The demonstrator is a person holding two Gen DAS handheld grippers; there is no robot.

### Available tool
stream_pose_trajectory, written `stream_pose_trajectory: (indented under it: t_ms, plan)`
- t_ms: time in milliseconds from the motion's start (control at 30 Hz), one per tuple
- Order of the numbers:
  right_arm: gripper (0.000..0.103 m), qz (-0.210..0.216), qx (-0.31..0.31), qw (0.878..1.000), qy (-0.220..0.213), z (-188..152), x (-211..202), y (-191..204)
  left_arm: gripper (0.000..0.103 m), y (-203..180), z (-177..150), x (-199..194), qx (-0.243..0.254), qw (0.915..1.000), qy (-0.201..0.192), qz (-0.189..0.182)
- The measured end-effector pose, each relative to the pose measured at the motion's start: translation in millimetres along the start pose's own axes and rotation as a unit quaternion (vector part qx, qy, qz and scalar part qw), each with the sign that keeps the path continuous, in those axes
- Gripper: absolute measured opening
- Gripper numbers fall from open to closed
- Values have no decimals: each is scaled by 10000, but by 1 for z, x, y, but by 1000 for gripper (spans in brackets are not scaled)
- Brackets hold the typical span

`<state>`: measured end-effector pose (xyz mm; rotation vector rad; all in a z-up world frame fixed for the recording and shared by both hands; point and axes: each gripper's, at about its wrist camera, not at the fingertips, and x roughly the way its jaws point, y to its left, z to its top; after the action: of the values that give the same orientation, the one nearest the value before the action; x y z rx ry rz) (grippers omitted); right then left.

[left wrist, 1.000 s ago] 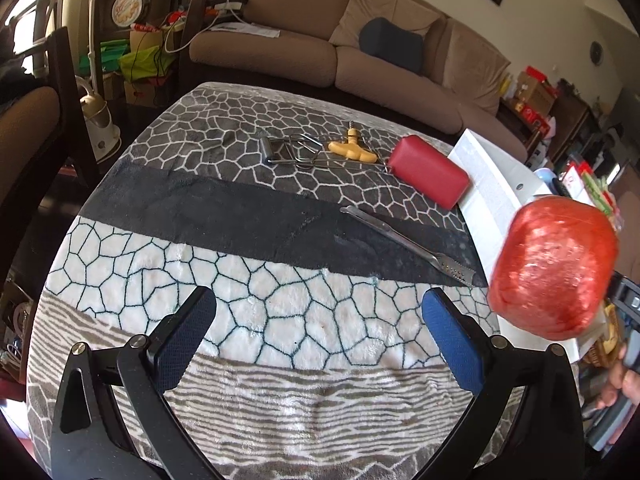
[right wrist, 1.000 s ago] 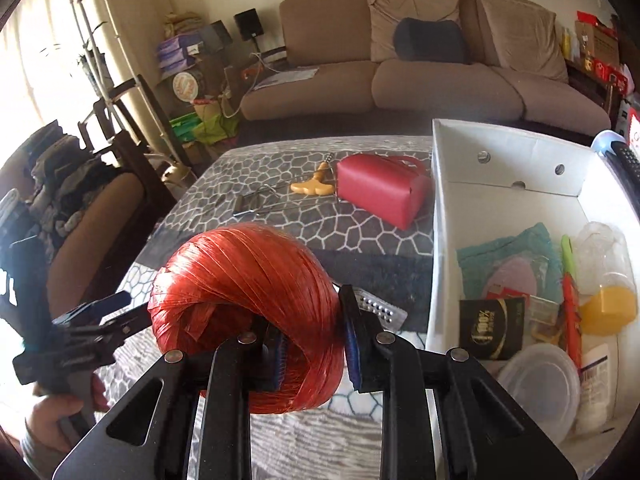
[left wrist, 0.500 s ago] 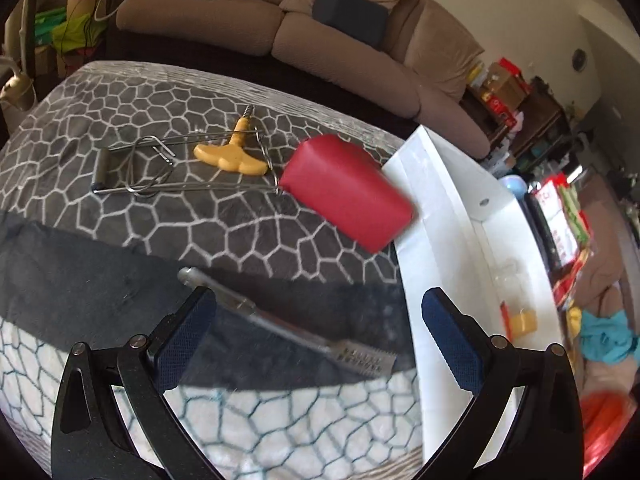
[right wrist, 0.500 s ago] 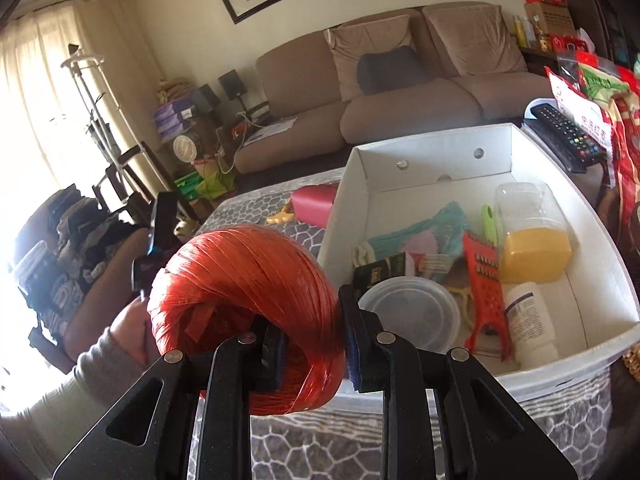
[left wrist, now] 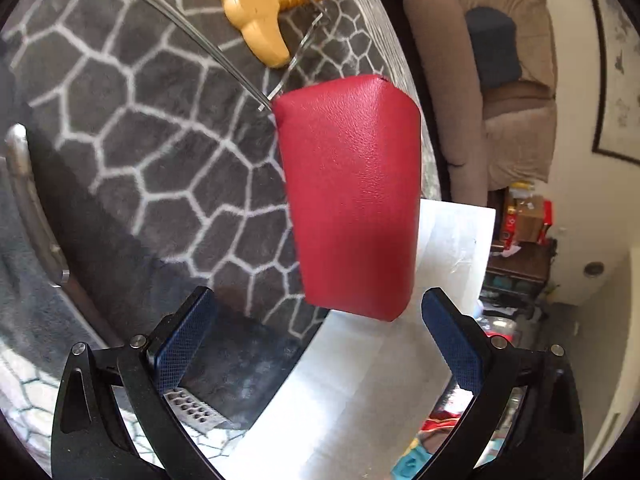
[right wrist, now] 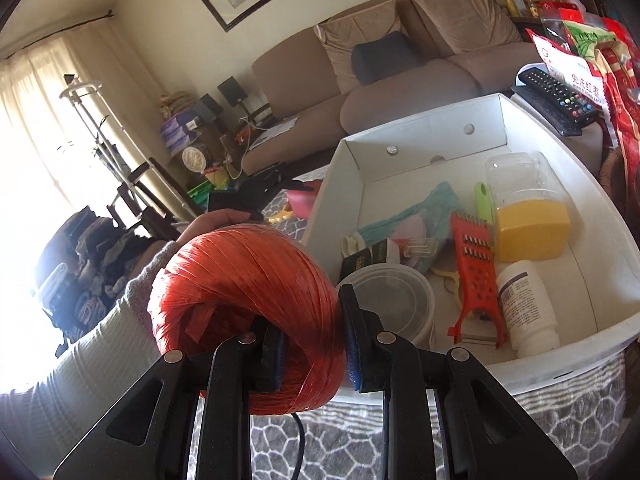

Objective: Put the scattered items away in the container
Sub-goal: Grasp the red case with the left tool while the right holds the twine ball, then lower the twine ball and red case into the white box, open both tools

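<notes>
1. Readable writing is scarce: a white-and-red snack packet [right wrist: 576,68] at the right edge of the right wrist view carries Chinese characters, "免洗红枣", and a small black packet [right wrist: 362,258] in the box has gold lettering too small to read.
2. The white box [right wrist: 420,136] sits on the patterned blanket [right wrist: 520,420] in front of the brown sofa [right wrist: 400,76] – it is the container.
3. Inside it lie a round clear tub with a lid [right wrist: 394,304], a red grater [right wrist: 476,272], a white bottle with a printed label [right wrist: 524,304], a clear jar with a yellow base [right wrist: 528,216], a green-handled tool [right wrist: 484,204] and a teal cloth [right wrist: 420,216].
4. The right gripper [right wrist: 312,356] pinches a ball of orange-red plastic twine [right wrist: 248,312]; one blue pad sits in its hollow, the other presses its outer side. The ball hangs just outside the box's near left corner, above the blanket.
5. The left gripper [left wrist: 316,340] is spread wide and holds nothing – a red leather-like pouch [left wrist: 352,192] lies ahead of the gap, its near end between the fingertips, neither pad touching.
6. The pouch lies on the blanket against the box's outer wall [left wrist: 452,240].
7. Beyond it are a yellow T-handled corkscrew [left wrist: 252,16] and bent wire rods [left wrist: 192,28]; a flat metal grater tip [left wrist: 192,408] shows under the left finger.
8. A hand [right wrist: 216,224] in a pale knit sleeve [right wrist: 100,340] appears behind the twine.
</notes>
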<state>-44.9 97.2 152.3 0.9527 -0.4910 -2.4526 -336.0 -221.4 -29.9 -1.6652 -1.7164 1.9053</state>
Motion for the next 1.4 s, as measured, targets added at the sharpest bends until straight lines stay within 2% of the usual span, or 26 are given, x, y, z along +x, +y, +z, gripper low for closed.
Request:
stream_pose_trajectory:
  t_ms: [100,233,300,333,367,400,467,633,767,900,1000,1100,1200,1267,1400]
  plan:
    - [23,-13,-39,10000,44,-3,-1,-2,103,-2,7,10,-190,9993,-43,-326]
    - [23,-39,0,10000,24,-3,-5,-8,103,-7,14,24,-605,9981,-147,1]
    - [23,-65,6,10000,14,-3,-6,-10,103,-12,13,26,-661,9973,-248,202]
    - [23,-70,10,10000,17,-2,-5,-11,102,-15,13,27,-562,9976,-308,254]
    - [23,-71,14,10000,26,-2,-5,-12,96,-17,11,27,-429,9977,-423,305]
    - [23,-71,16,10000,43,-2,-4,-12,65,-19,10,26,-279,9974,-539,396]
    - [23,-86,-3,9999,65,-2,-2,-12,65,-19,7,26,-70,9973,-613,410]
    - [23,-54,17,10000,-41,-1,-9,-13,62,-7,-5,5,142,9980,-608,78]
    - [23,-84,133,9998,-158,2,-15,-20,62,-20,-21,-40,735,9948,-704,104]
    - [23,-188,437,9982,-374,17,-27,-38,62,-51,-42,-95,1445,9859,-836,84]
    - [23,-334,393,9978,-421,44,-31,-51,62,-87,-62,-115,1905,9788,-753,-94]
    - [23,-772,68,9967,-223,91,-16,-64,62,-117,-84,-105,2197,9739,-541,-176]
    - [23,-1060,-39,9941,235,143,24,-85,62,-145,-99,-64,2279,9732,-261,-126]
    - [23,-1421,-112,9881,579,173,56,-102,62,-154,-106,-36,2278,9736,-175,-21]
    - [23,-2373,-494,9637,1123,216,115,-133,62,-163,-113,18,2279,9732,-165,254]
